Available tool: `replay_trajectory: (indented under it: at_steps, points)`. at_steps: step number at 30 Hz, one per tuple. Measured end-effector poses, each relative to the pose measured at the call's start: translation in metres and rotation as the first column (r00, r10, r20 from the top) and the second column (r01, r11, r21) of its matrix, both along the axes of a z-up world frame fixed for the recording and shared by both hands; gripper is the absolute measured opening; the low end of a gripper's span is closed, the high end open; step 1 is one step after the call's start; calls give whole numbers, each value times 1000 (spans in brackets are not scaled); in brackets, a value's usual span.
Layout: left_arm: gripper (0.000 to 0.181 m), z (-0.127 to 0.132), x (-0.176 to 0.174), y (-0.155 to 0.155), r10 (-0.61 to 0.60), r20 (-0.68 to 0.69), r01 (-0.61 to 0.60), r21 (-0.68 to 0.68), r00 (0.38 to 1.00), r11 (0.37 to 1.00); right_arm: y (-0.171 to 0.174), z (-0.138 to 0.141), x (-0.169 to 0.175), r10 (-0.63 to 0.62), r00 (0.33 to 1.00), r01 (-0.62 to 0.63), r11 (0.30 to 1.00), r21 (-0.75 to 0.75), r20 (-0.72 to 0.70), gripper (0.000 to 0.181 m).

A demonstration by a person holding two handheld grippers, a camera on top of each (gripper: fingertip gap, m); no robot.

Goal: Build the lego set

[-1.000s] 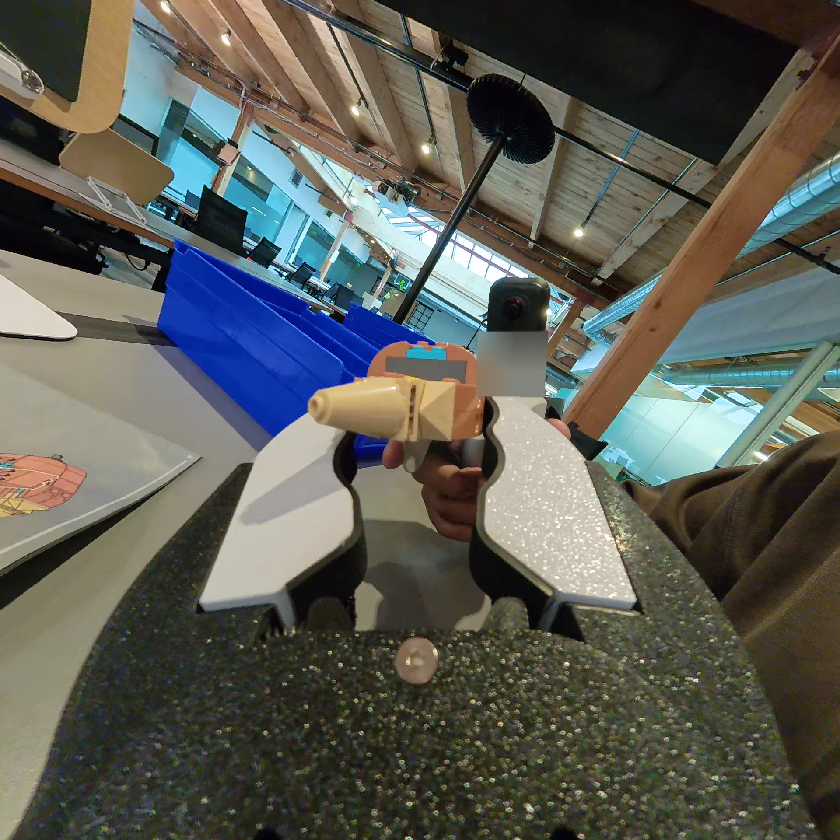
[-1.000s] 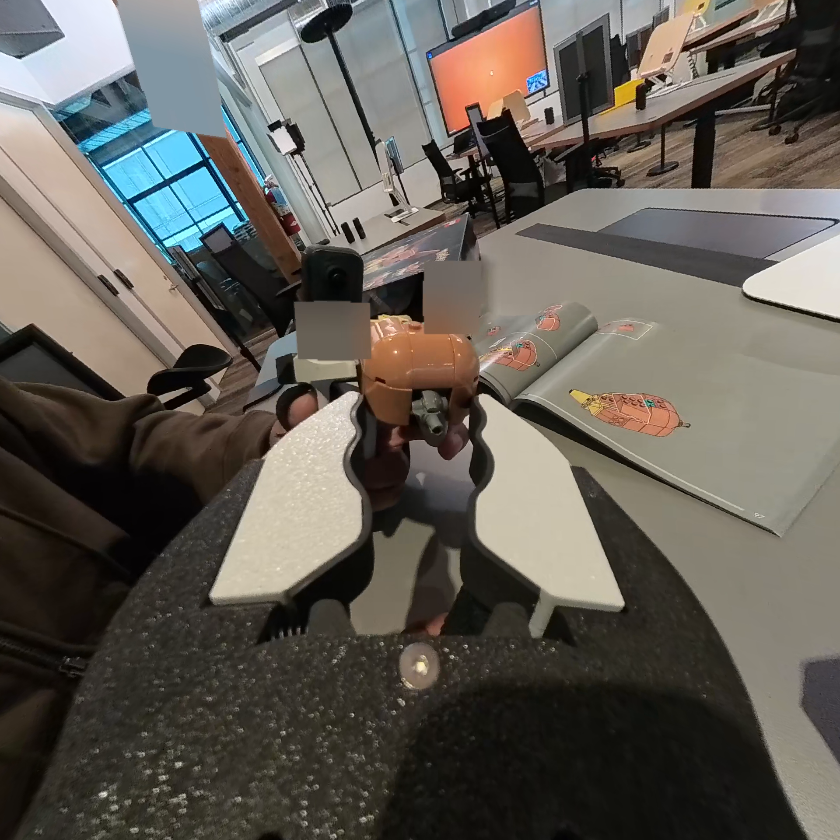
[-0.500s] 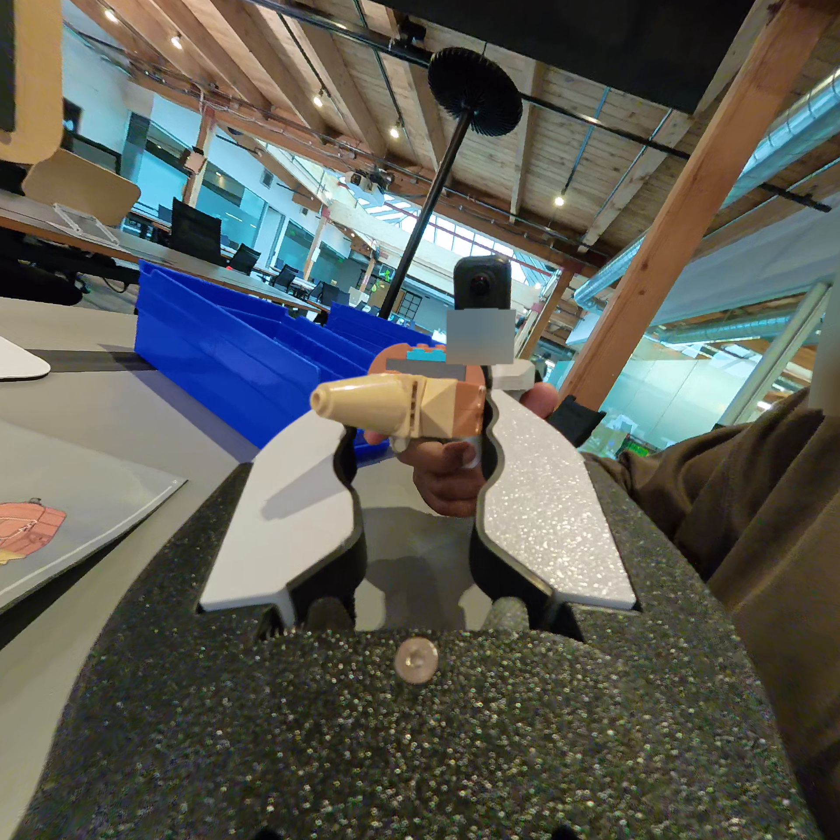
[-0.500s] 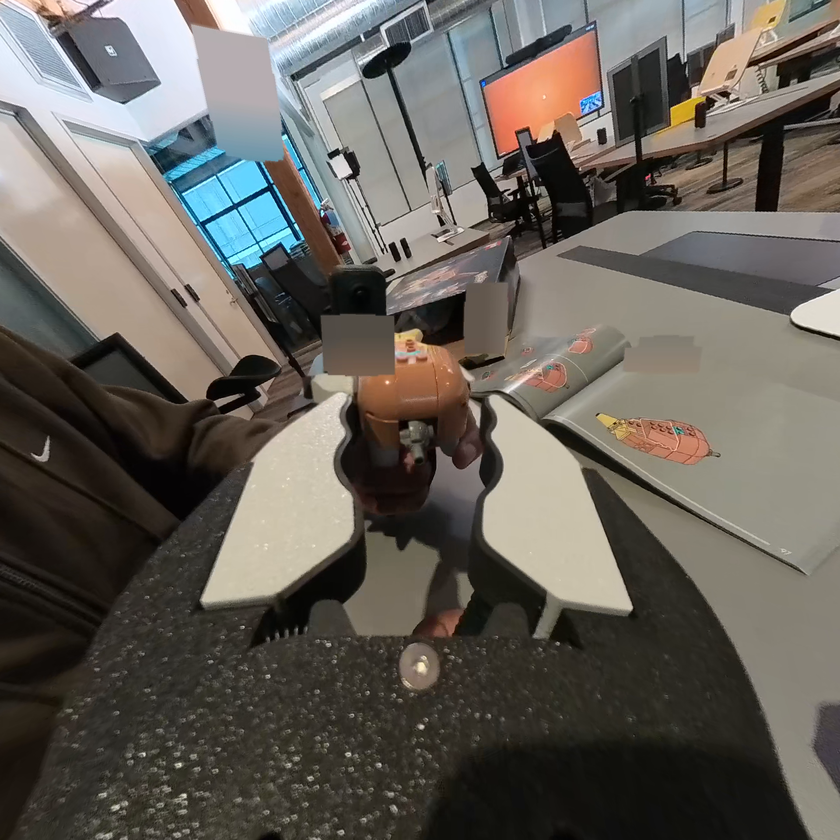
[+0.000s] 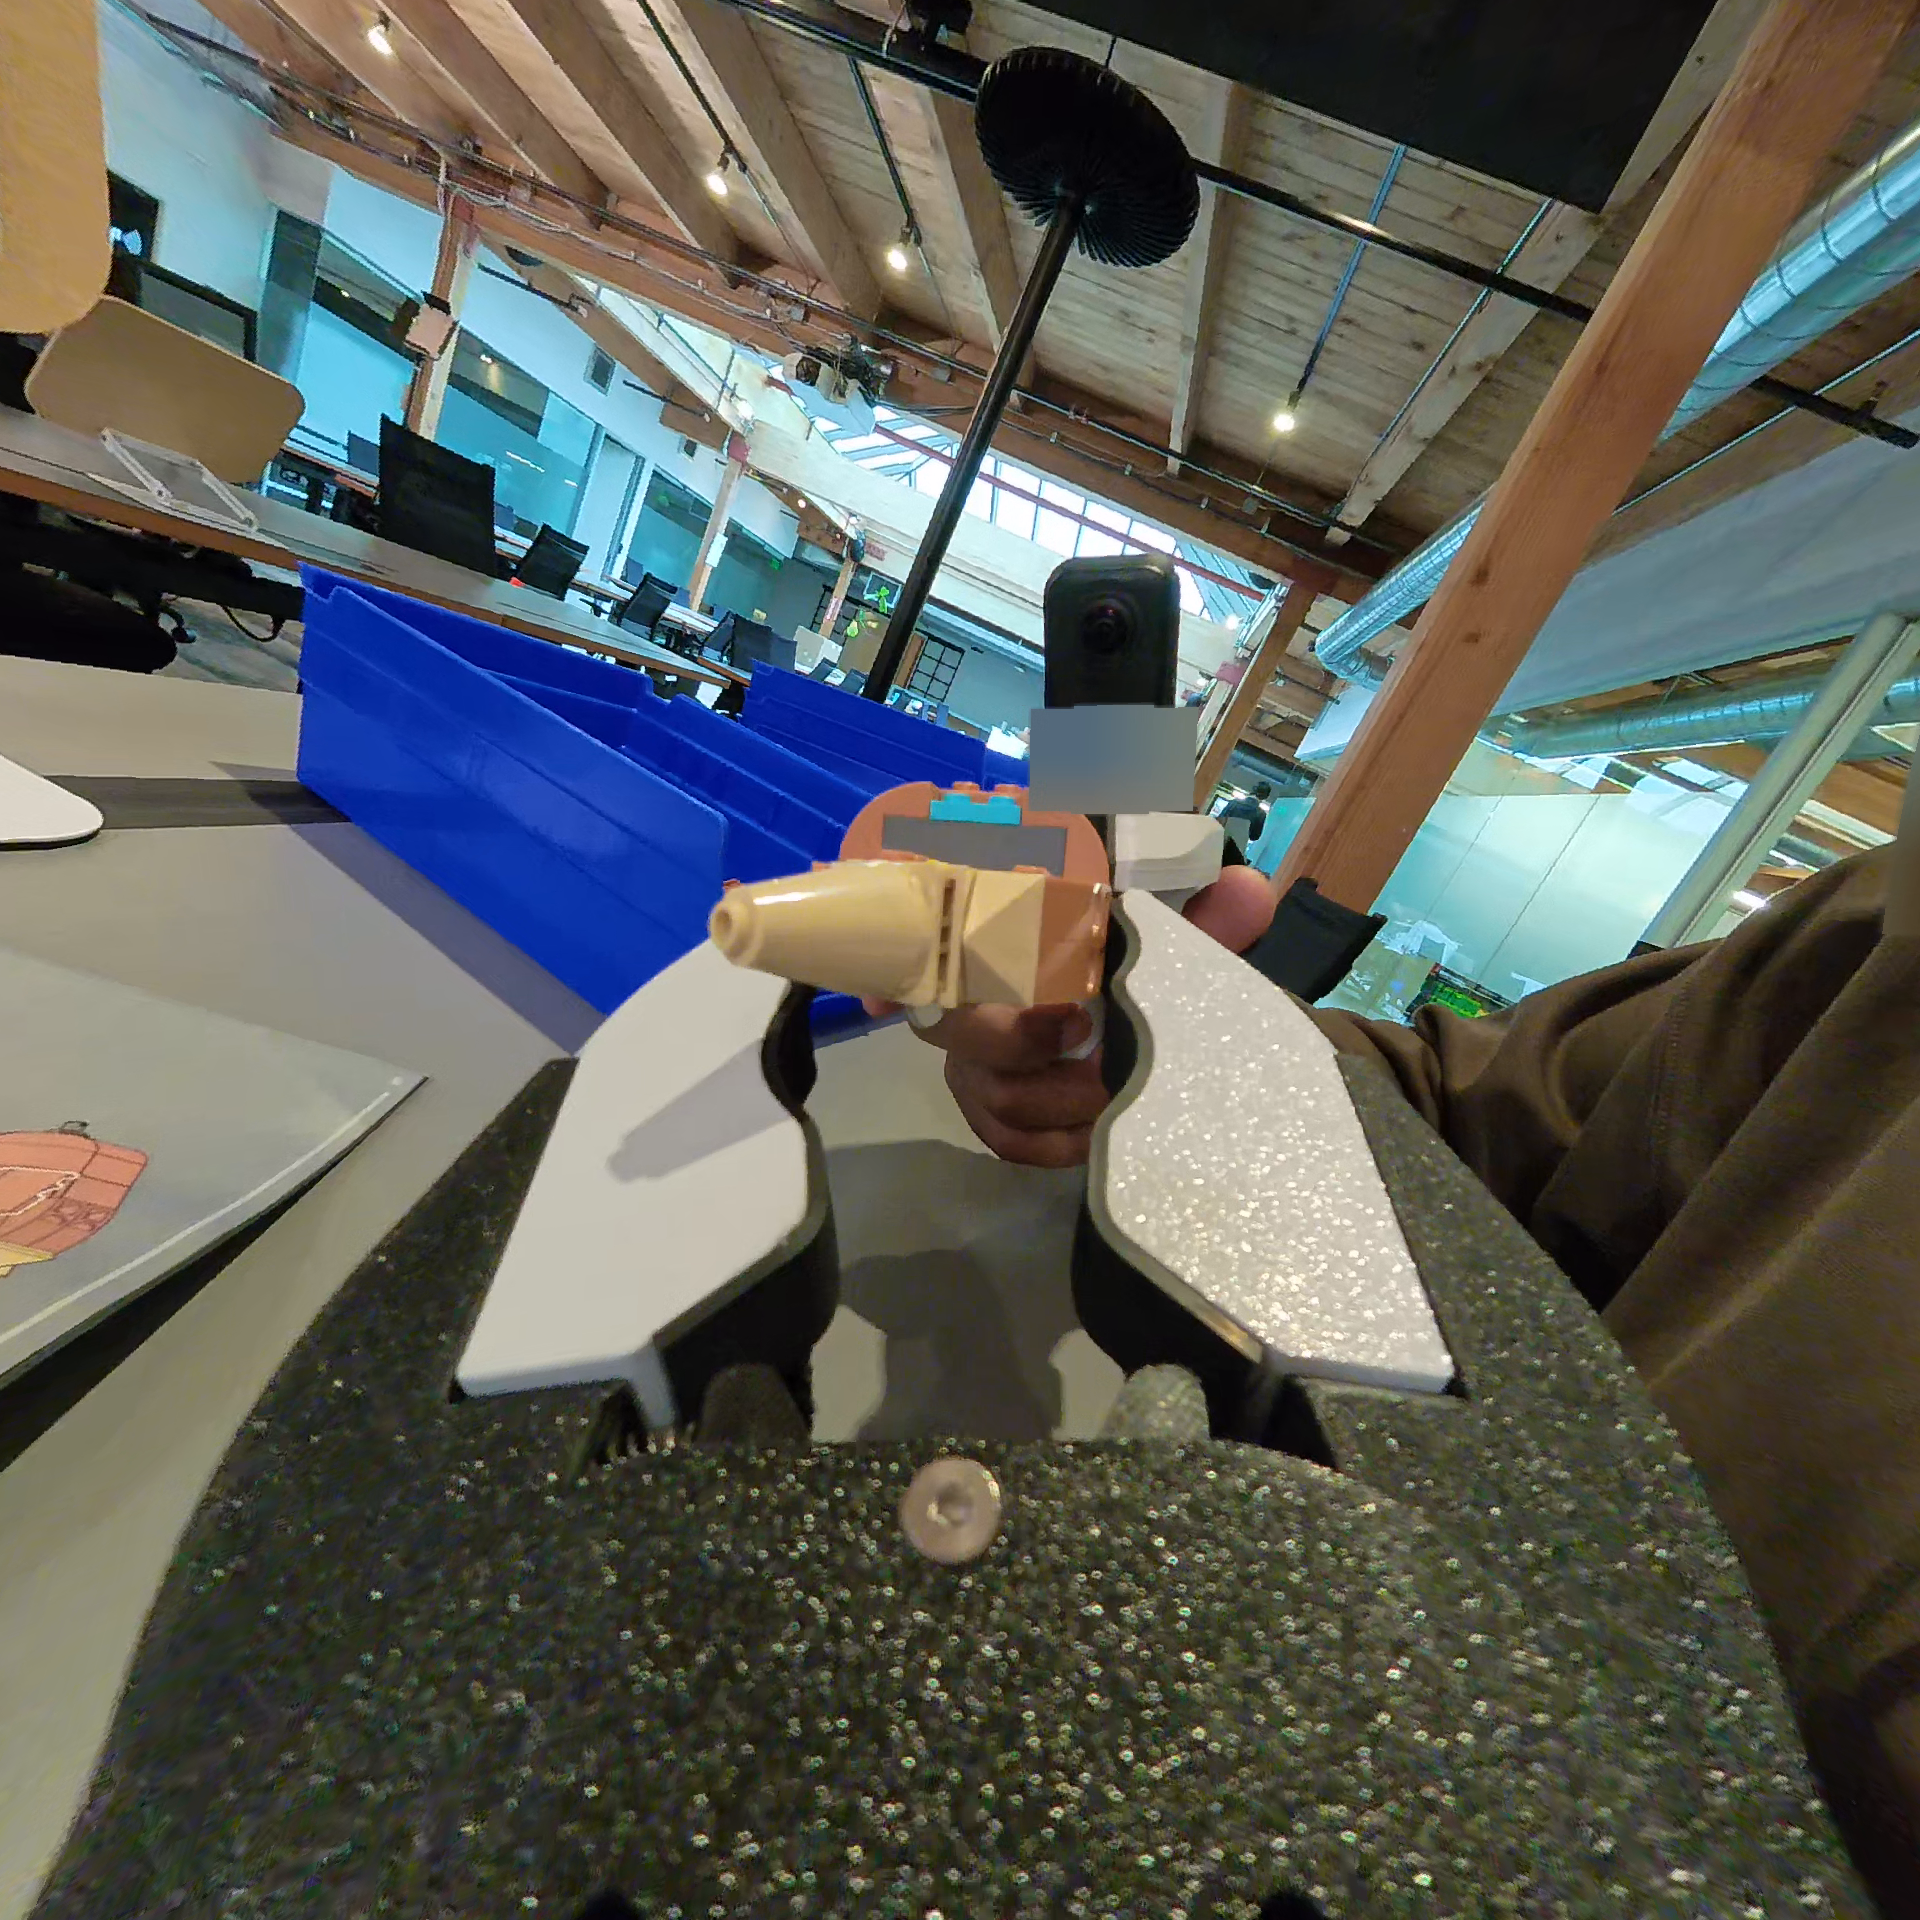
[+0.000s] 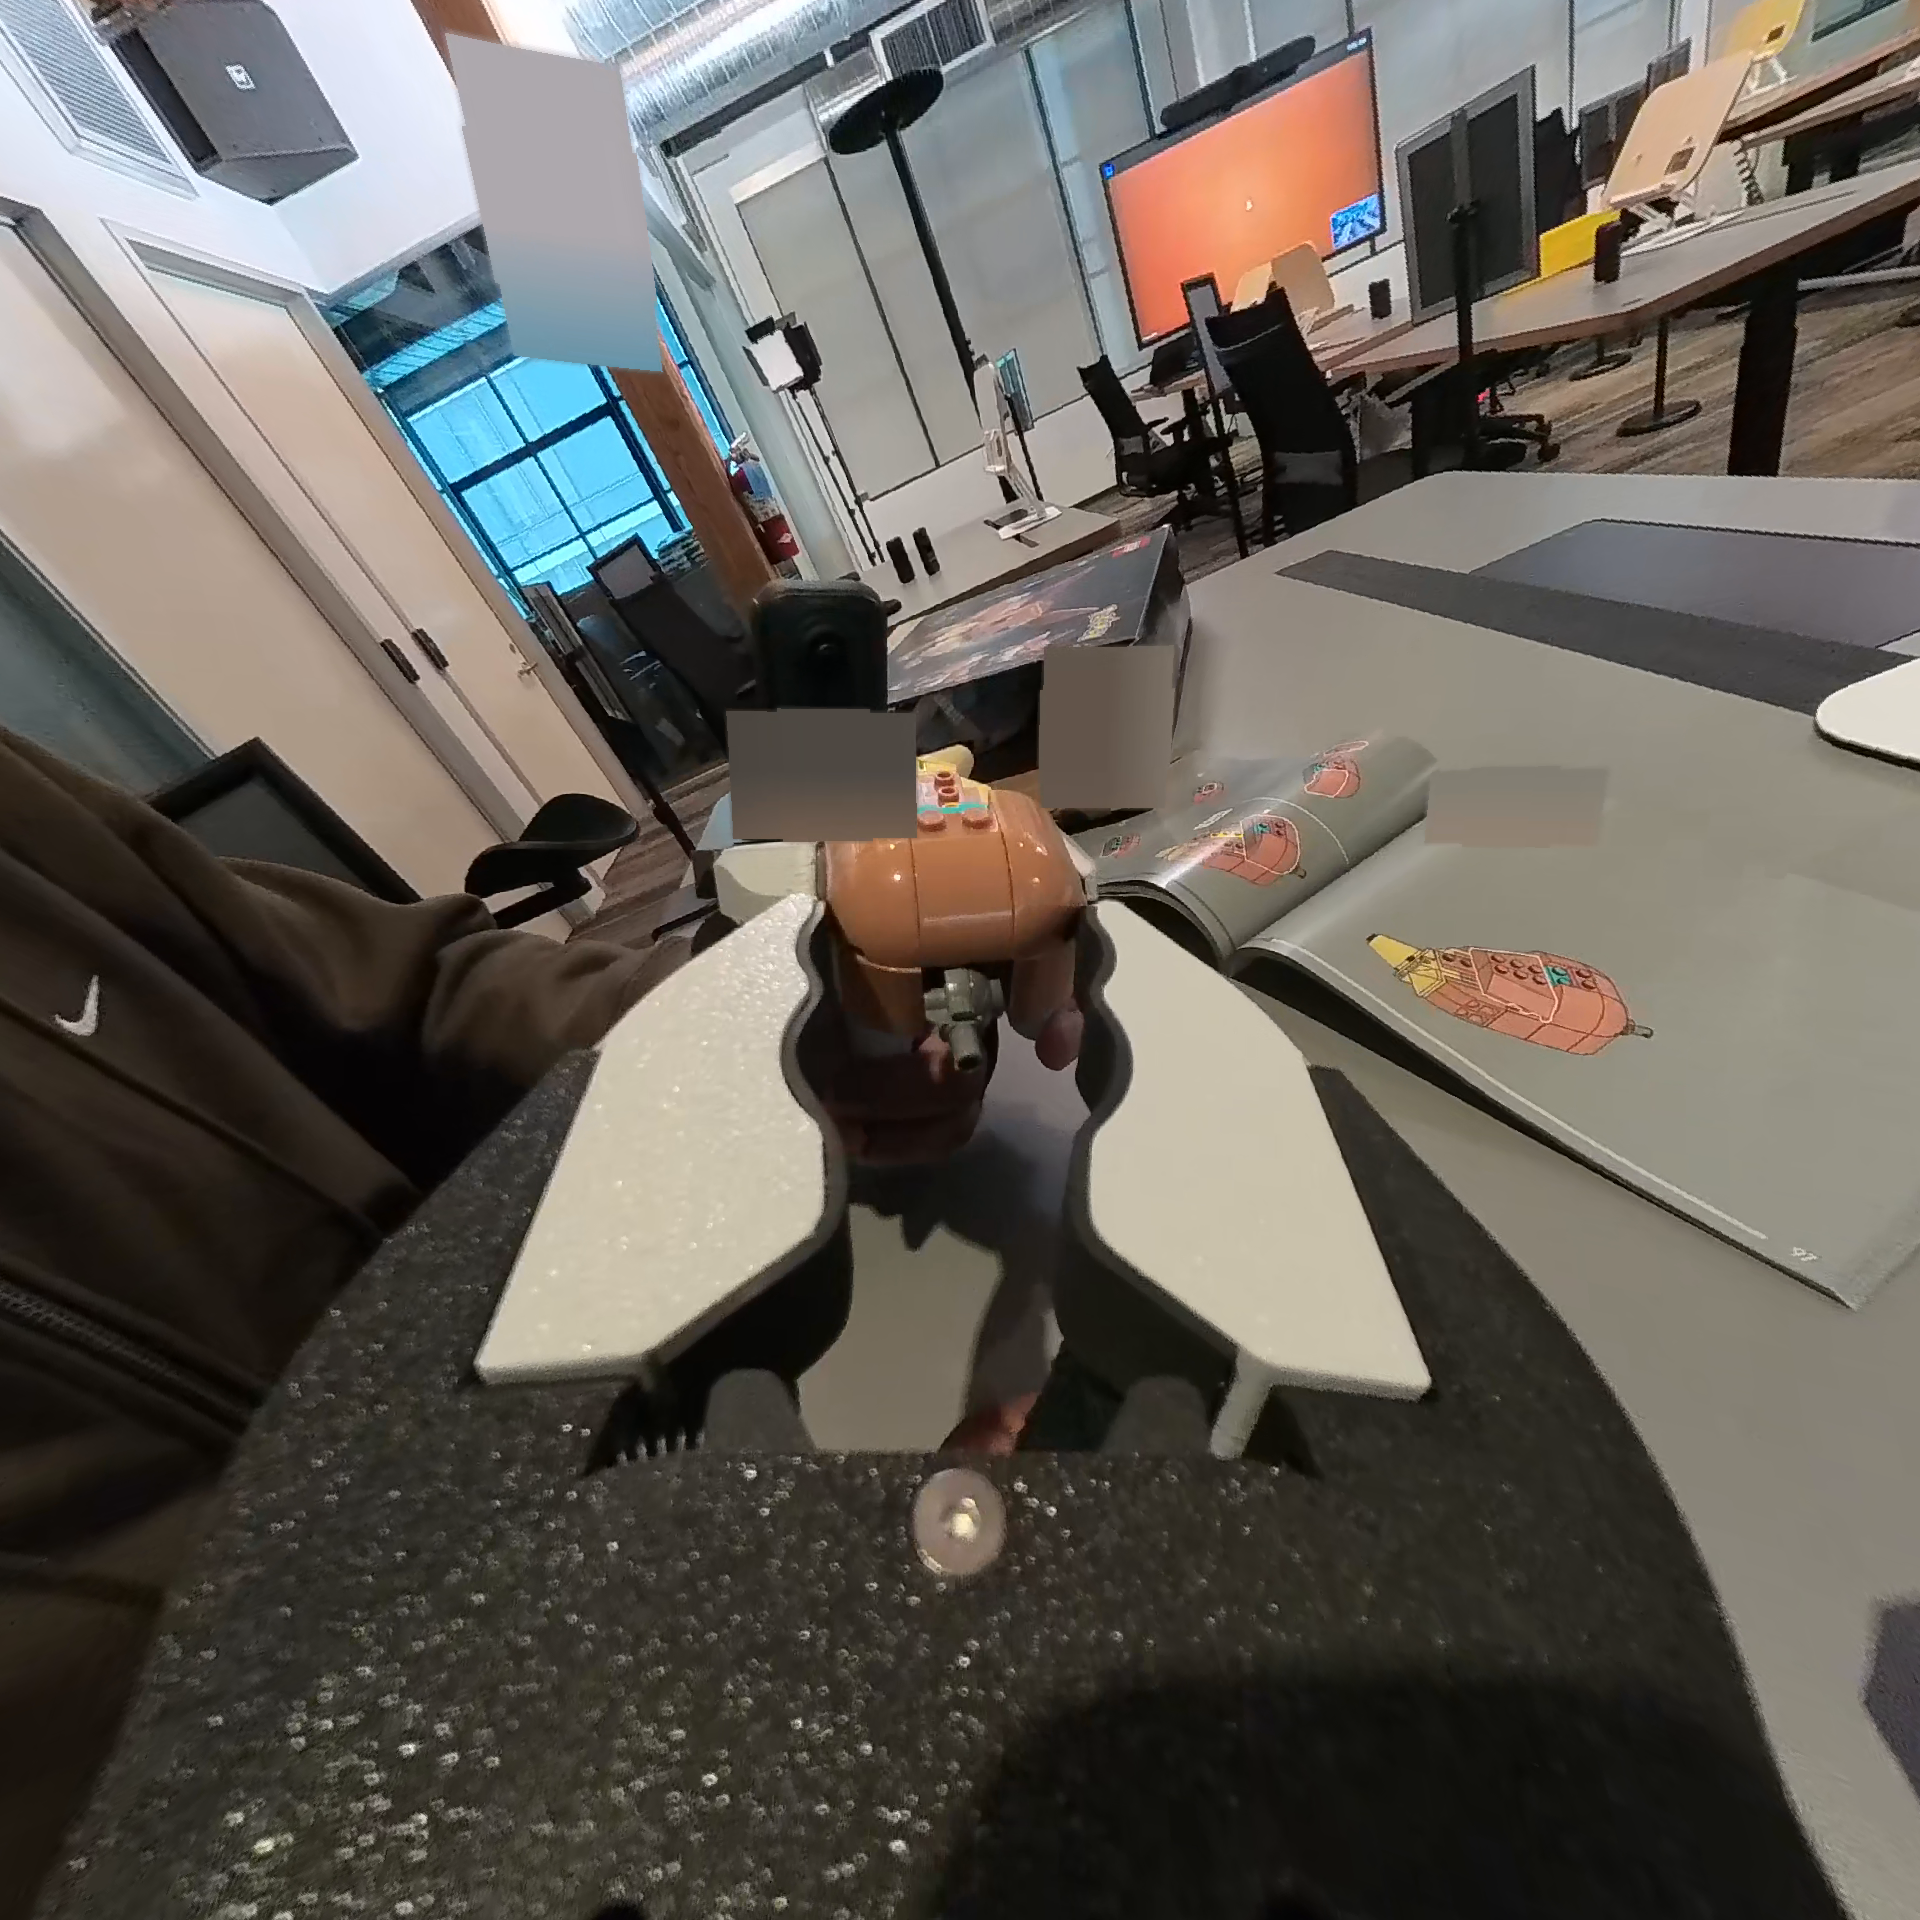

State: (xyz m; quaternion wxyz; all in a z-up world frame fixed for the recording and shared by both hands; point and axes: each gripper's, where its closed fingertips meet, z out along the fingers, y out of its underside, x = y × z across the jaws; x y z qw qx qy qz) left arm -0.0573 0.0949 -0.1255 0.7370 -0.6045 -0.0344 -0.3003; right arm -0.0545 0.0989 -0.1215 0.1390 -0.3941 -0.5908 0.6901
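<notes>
A brown rounded lego model (image 5: 1039, 940) with a tan cone nose and a teal piece on top hangs above the grey table. My left gripper (image 5: 945, 956) is shut on it, the cone sticking out over the left finger. My right gripper (image 6: 951, 935) faces it from the other side and is also shut on the model (image 6: 945, 883), whose grey peg (image 6: 961, 1003) points toward me. Each view shows the other gripper's black camera behind the model (image 5: 1110, 634) (image 6: 821, 649). A hand (image 5: 1029, 1081) shows under the model.
An open instruction booklet (image 6: 1507, 987) lies on the table right of the right gripper; its page shows at the left (image 5: 156, 1143). Blue bins (image 5: 499, 790) stand behind the model. A dark lego box (image 6: 1039, 623) sits farther back. A brown sleeve (image 5: 1714, 1143) is at the side. Left and right tips are no more than a few centimetres apart.
Both grippers keep their hold on the model. In the right wrist view the model has tipped so its studded top shows, and the view has swung a little.
</notes>
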Motion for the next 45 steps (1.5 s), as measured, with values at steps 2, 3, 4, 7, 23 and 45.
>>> replay_trajectory:
  at_steps: [2,3,4,7,23,45]
  points:
    - [54,0,0,0,0,-1,0,-2,1000,1000,0,-1,0,2,1000,-2,1000,2,2,45]
    - [54,-1,0,0,-1,-3,1,-3,1000,1000,0,-1,0,4,1000,-4,1000,4,2,45]
    - [54,-1,0,0,-2,-4,2,-4,1000,1000,0,-1,1,4,1000,-4,1000,6,2,45]
    - [54,-2,1,0,-6,-5,6,-6,1000,1000,0,-2,1,6,1000,-6,1000,12,1,45]
    - [54,2,-7,0,-1,88,-1,24,996,1000,1,-6,-1,4,1000,-4,1000,-18,28,55]
    - [54,-4,-5,2,28,39,-28,-4,999,1000,-8,-19,-6,-23,998,22,1000,5,63,49]
